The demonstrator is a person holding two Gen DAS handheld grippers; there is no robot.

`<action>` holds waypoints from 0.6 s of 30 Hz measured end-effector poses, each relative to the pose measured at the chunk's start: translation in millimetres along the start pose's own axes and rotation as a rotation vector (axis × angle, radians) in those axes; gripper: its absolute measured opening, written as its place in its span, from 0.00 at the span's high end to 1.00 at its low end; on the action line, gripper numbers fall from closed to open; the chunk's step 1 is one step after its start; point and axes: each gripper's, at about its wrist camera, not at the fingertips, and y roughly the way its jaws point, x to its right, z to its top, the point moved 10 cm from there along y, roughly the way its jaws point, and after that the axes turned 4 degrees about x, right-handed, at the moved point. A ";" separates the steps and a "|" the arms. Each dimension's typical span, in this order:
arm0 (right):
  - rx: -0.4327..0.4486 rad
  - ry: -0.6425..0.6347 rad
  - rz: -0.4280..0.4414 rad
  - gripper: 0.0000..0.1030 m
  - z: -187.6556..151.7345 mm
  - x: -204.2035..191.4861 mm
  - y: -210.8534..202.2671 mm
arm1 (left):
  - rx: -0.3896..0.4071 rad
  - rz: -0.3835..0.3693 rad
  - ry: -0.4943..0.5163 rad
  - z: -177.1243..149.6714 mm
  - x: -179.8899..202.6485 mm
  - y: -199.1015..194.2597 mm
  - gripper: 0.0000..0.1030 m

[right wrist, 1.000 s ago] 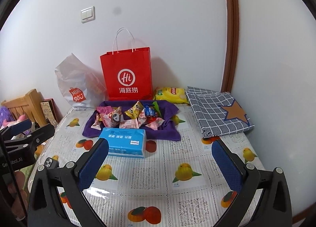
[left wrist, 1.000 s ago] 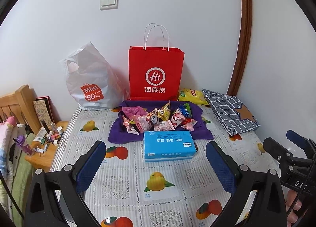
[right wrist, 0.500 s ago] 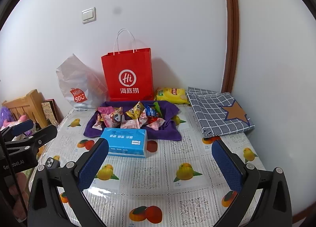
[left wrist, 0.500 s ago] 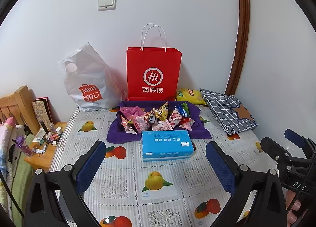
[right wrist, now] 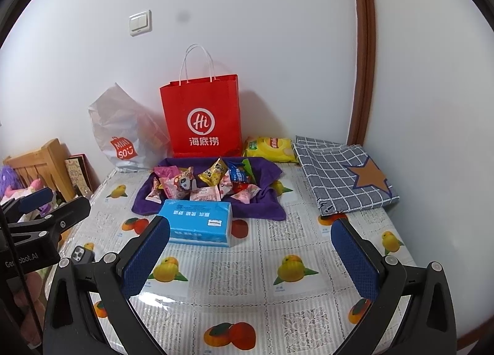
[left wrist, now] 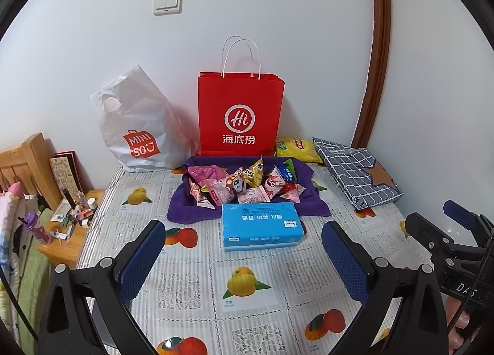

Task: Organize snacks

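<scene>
1. The task's things, a heap of small crinkly foil and plastic snack packets (left wrist: 244,185) in pink, yellow, red and blue, lie on a crumpled purple cloth (left wrist: 191,209) at the far middle of the fruit-patterned tablecloth (left wrist: 247,287), just in front of an upright red paper carrier bag (left wrist: 240,117) set against the wall
2. A light-blue rectangular tissue pack (left wrist: 261,226) lies between the heap and both grippers, its long axis running left to right and its far edge touching or just overlapping the cloth's near edge; any straight reach for the snacks must pass over it or round it
3. The left gripper (left wrist: 244,259) hovers above the cloth-covered table with its blue-padded fingers spread wide and nothing between them; the heap lies dead ahead and slightly beyond the tissue pack
4. The right gripper (right wrist: 250,259) is likewise spread wide and empty, level above the table; from it the snacks lie ahead and to the left, so the heap sits off its centre line
5. Judged from both views, the left gripper is the better lined up with the heap, though neither is close; both are well apart from the packets
6. A yellow crisp bag (right wrist: 270,148) rests behind the cloth beside a folded grey checked fabric with a brown star (right wrist: 345,175), nearer the right gripper's side
</scene>
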 end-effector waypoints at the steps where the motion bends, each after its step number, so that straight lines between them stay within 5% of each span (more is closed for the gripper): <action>1: 0.000 0.002 -0.001 0.00 0.2 0.1 0.2 | -0.002 0.002 -0.003 -0.4 -0.8 -0.5 0.01; 18: -0.001 0.010 0.010 0.00 -0.7 -1.0 0.1 | -0.004 -0.001 0.010 2.6 -0.5 0.2 0.01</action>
